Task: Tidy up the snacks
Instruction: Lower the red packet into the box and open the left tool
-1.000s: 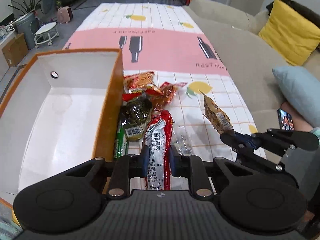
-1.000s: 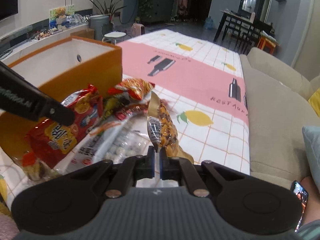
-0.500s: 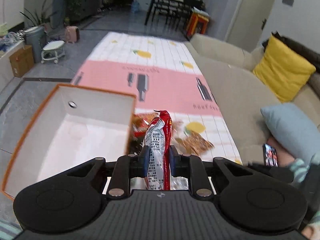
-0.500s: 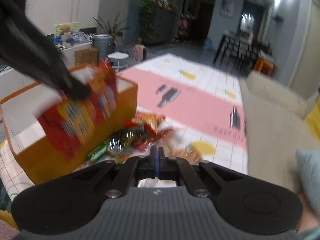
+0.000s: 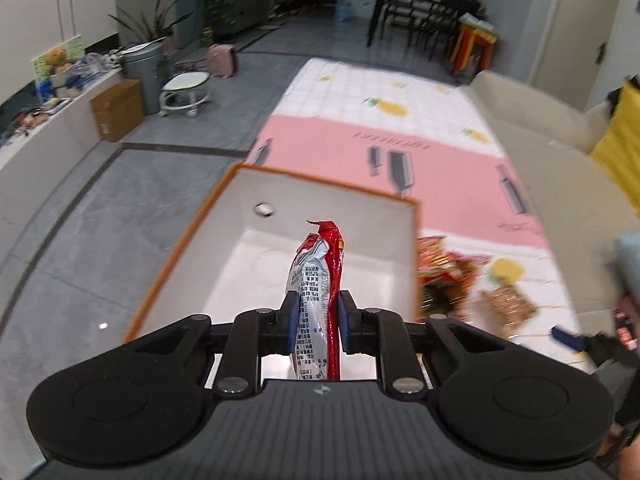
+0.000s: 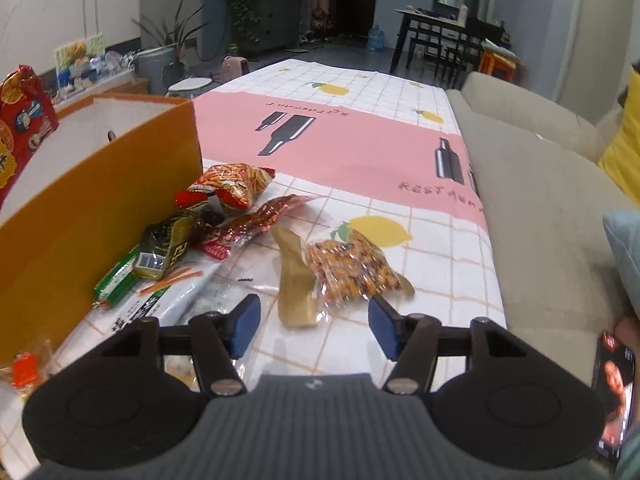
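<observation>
The tabletop (image 6: 400, 92) wears a cloth of white grid with lemons and a broad pink band printed with bottles. An orange box (image 6: 80, 216) with a white inside stands on its left part. Just beside the box's right wall lies a heap of snack packets: a red-orange noodle packet (image 6: 232, 182), a dark red wrapper (image 6: 256, 220), a dark gold-lettered packet (image 6: 172, 240), a green stick (image 6: 116, 280) and a white packet (image 6: 168, 304). Near them, to the right, lies a clear peanut bag (image 6: 348, 268) beside a tan wrapper (image 6: 294, 280).
</observation>
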`<state>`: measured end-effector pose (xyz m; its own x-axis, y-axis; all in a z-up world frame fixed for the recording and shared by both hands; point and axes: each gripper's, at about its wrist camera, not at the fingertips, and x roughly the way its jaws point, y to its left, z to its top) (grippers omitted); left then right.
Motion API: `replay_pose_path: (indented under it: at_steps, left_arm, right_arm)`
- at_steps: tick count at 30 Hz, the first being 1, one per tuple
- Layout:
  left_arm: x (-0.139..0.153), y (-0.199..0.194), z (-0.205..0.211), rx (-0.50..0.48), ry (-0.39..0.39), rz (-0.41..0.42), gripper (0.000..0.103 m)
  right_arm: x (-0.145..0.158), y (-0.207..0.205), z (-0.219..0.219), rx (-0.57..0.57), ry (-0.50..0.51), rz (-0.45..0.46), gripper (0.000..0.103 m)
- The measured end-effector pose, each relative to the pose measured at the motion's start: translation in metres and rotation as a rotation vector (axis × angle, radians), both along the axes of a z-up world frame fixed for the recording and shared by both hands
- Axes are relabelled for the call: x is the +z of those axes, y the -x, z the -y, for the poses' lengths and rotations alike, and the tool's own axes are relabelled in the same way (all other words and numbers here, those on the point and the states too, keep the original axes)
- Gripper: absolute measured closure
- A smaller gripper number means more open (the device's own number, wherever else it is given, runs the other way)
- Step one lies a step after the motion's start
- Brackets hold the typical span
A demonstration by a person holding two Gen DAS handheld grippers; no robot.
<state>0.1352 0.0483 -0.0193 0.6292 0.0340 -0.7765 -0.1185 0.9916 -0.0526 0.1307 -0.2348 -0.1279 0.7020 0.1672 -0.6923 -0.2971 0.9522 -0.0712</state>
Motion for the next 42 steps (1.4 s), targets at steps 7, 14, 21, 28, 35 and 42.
replay_pose_path:
  at_steps: [7,14,21,28,35,42]
  left_arm:
    - [-0.03,-0.007,-0.014,0.022,-0.131,-0.073,0.082]
    - [-0.059,-0.014,-0.01,-0.028,-0.278,-0.147,0.082]
    - [-0.084,-0.015,0.0,-0.093,-0.356,-0.233,0.082]
    - [-0.094,-0.014,0.01,-0.139,-0.368,-0.278,0.079]
    - [-0.092,-0.01,0.003,-0.134,-0.262,-0.319,0.059]
    - [-0.057,0.006,-0.004,-0.139,-0.187,-0.24,0.042]
  right_arm:
    - [-0.017,-0.019,-0.034,0.075,0.102,0.032,0.064]
    - [-0.035,-0.039,-0.05,0.069,0.213,0.023,0.087]
    - [-0.037,-0.036,-0.057,0.079,0.272,0.048,0.103]
    - [-0.02,-0.027,-0.057,0.081,0.299,0.083,0.103]
    - [0.015,-0.016,-0.058,0.062,0.283,0.144,0.103]
    - [0.055,-0.001,-0.062,0.069,0.254,0.232,0.103]
